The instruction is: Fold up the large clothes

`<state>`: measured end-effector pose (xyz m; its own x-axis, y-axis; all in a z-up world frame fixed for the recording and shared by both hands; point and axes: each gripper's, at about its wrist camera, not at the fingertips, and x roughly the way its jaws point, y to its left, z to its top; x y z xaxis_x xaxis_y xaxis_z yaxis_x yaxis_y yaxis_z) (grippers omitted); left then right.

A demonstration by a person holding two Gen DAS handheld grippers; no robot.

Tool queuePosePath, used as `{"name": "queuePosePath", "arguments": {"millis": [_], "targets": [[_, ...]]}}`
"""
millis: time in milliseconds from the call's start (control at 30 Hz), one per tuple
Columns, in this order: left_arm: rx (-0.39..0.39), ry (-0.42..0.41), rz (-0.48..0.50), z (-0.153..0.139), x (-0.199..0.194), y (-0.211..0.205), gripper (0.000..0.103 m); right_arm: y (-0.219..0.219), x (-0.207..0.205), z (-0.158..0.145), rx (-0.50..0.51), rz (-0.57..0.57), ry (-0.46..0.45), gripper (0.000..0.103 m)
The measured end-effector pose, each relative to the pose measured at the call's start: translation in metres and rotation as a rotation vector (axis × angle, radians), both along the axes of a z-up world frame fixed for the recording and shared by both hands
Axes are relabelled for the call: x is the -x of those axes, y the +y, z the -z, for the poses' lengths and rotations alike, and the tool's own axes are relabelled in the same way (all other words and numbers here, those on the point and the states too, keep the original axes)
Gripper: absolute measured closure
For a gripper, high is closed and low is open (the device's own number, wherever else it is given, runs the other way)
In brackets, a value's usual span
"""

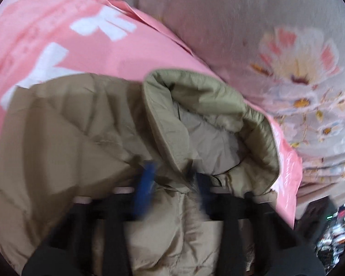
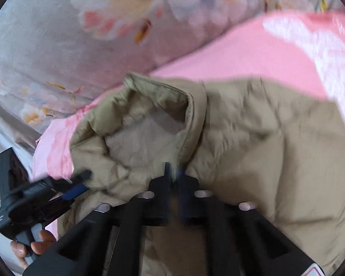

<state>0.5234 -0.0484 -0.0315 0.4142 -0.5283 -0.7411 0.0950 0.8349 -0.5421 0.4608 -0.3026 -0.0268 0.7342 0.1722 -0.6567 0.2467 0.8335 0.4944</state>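
Both claws bite the puffy tan hooded jacket (image 1: 64,124) near its hood.

The left claw (image 1: 172,179) seems to pinch cloth just under the hood (image 1: 209,105); the right claw (image 2: 174,172) is closed on the collar edge. The jacket lies on a pink blanket with white shapes (image 1: 57,34). It looks soft, light and slippery, so grab thick seams.

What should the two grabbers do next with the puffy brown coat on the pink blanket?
Probably lower the coat flat onto the pink blanket and pull the collar end straight. The right gripper looks pinched shut on coat fabric just below the collar, and the left gripper sits at the same spot, though blur hides its grip. The collar stands puffed open and the body is wrinkled.
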Motion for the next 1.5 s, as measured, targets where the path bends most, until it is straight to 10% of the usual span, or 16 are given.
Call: {"name": "queuePosePath", "arguments": {"millis": [200, 967, 1233, 1500], "targets": [[-0.101, -0.070, 0.034, 0.012, 0.018, 0.001, 0.098, 0.005, -0.002, 0.007, 0.172, -0.013, 0.027, 0.099], [-0.248, -0.240, 0.057, 0.036, 0.033, -0.013, 0.096, -0.009, -0.003, 0.040, 0.126, -0.044, 0.055, 0.100], [-0.286, -0.346, 0.022, -0.053, 0.042, 0.032, 0.089, -0.033, 0.033, -0.034, 0.171, 0.067, -0.011, 0.090], [-0.161, -0.129, -0.066, -0.063, -0.068, -0.006, 0.073, -0.004, -0.085, -0.048, 0.285, 0.034, 0.062, 0.090]]}}
